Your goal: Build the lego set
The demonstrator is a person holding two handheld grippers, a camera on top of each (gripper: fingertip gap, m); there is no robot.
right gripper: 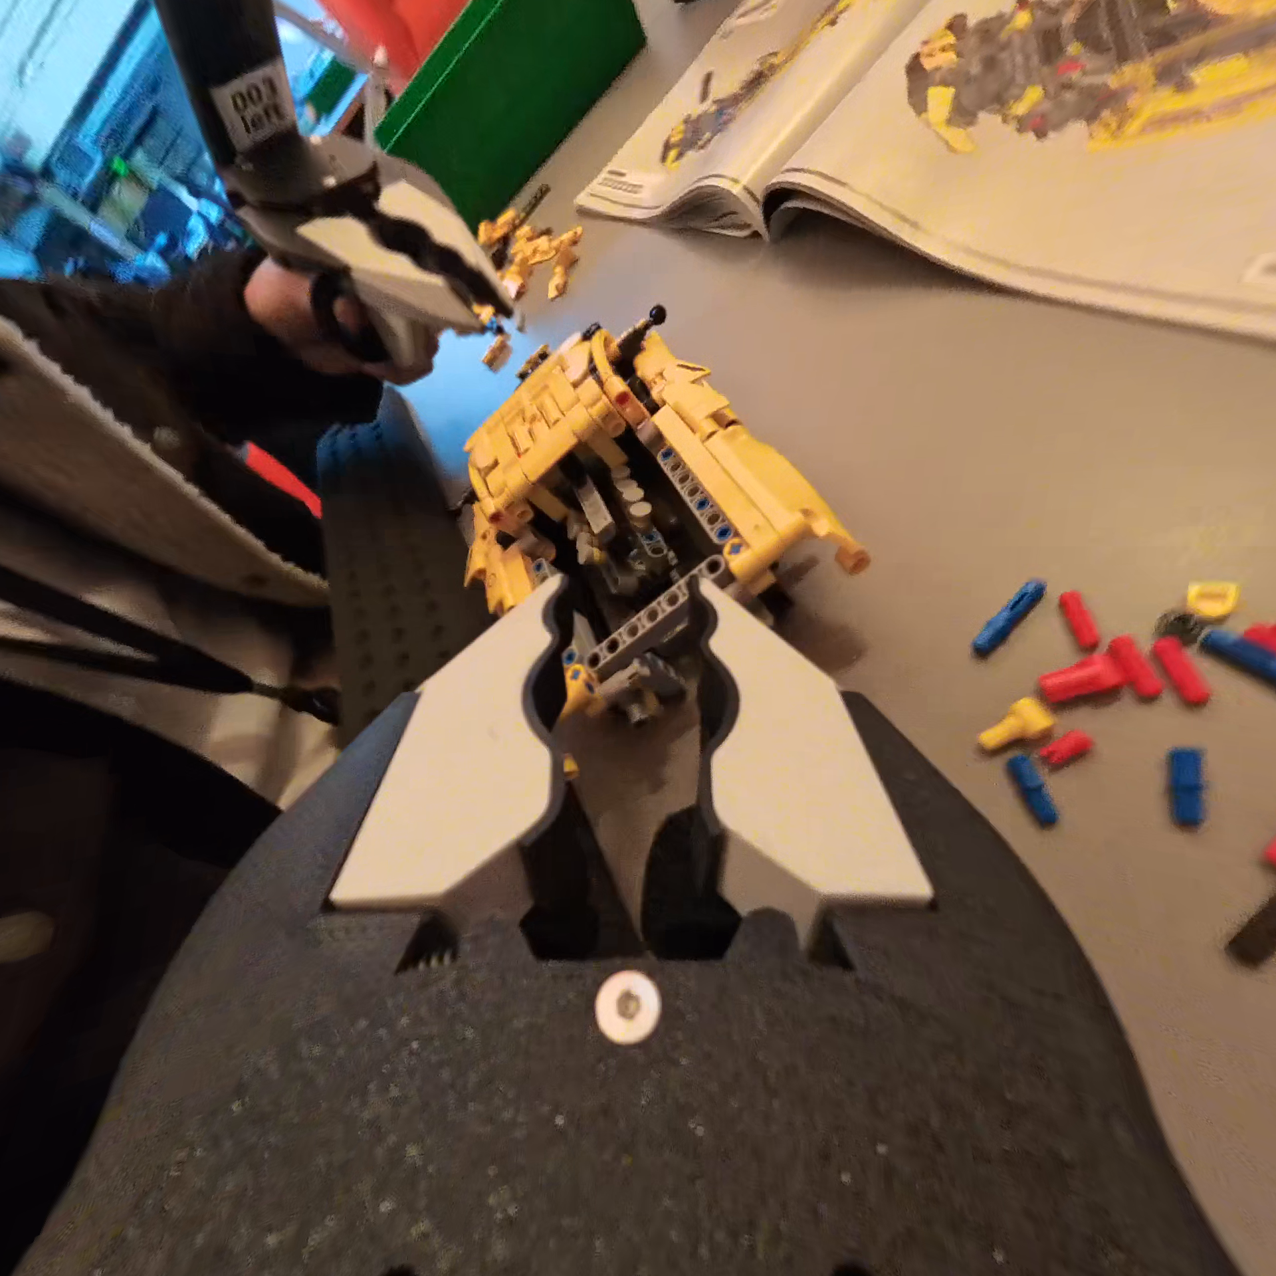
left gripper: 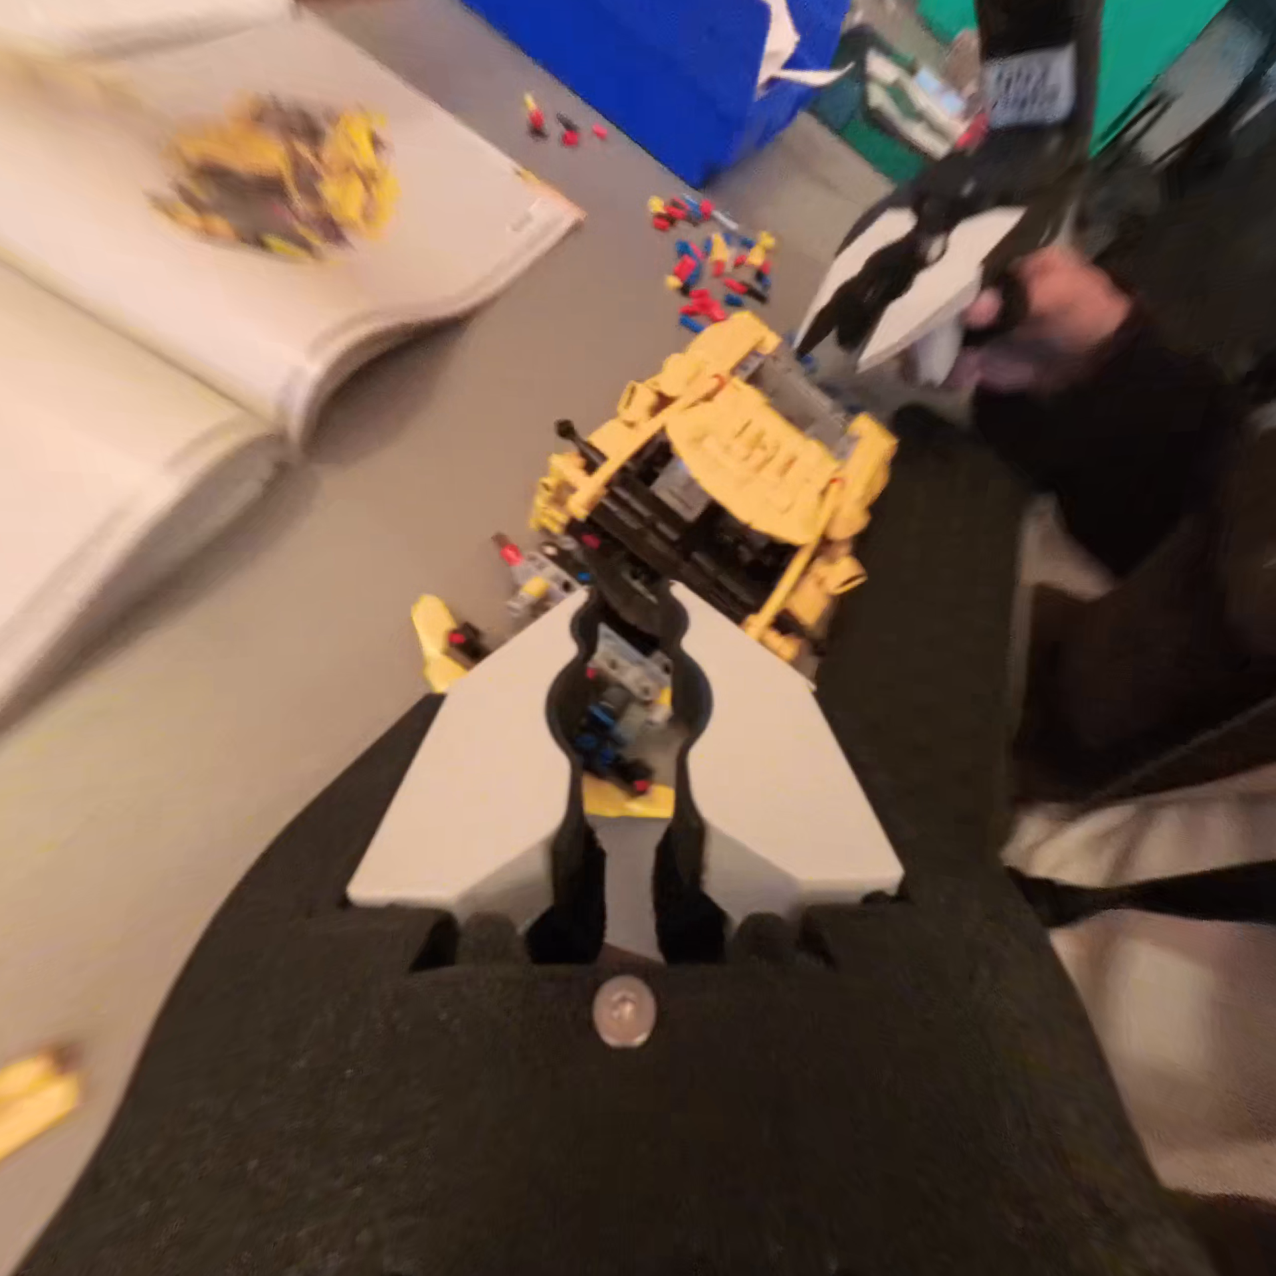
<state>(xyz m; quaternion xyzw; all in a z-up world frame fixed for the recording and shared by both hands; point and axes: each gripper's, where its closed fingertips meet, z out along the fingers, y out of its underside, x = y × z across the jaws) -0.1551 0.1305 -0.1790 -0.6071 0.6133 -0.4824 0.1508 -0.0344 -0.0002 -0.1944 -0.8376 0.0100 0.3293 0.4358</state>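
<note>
While the left gripper (left gripper: 630, 601) closes its jaws on the black underside of the half-built yellow plastic brick vehicle (left gripper: 718, 476), the right gripper (right gripper: 632, 594) pinches its grey perforated beam (right gripper: 656, 618) at the opposite end.
</note>
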